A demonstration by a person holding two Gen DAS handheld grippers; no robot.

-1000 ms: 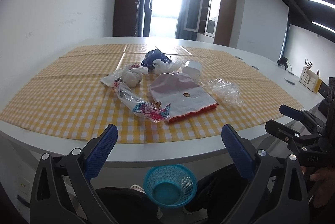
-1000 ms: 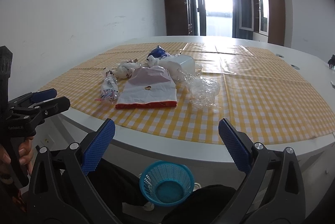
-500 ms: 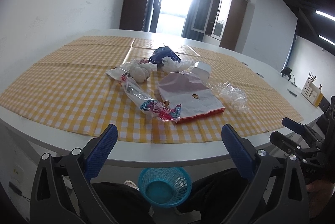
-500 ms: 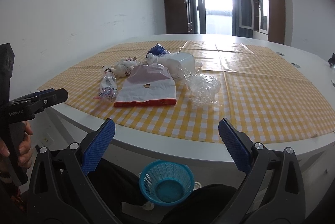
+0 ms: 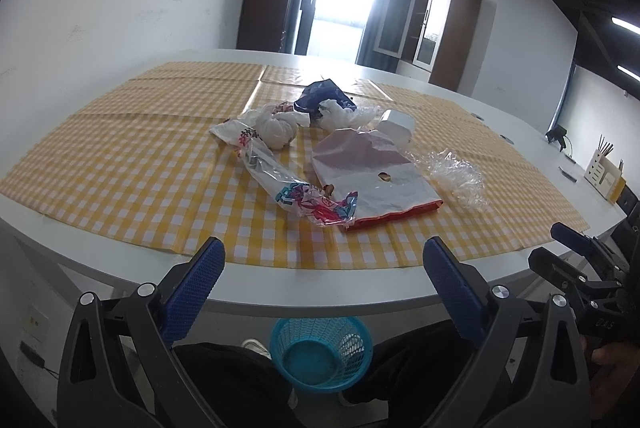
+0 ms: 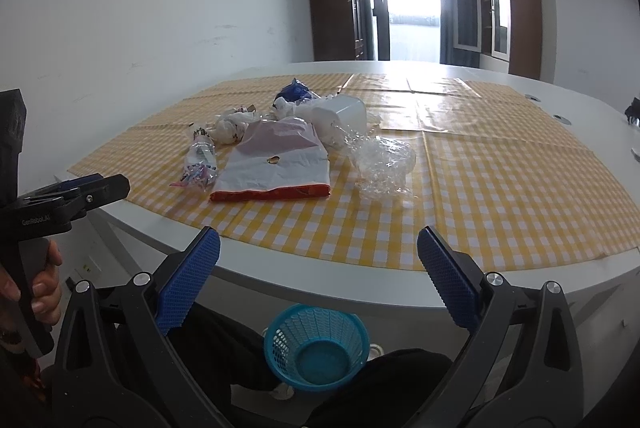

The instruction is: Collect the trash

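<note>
Trash lies on the yellow checked cloth: a white bag with a red edge, a printed clear wrapper, a knotted white bag, a blue bag, a white cup and crumpled clear plastic. A blue basket stands on the floor below the table edge. My left gripper and right gripper are open and empty, held before the table edge, short of the trash.
The white table has a curved front edge. A pen holder stands at the far right. Cabinets and a bright door are at the back. The person's dark-clad legs flank the basket.
My left gripper has risen and moved toward the table, so the trash looks nearer. My right gripper has shifted only a little. Both stay open.
</note>
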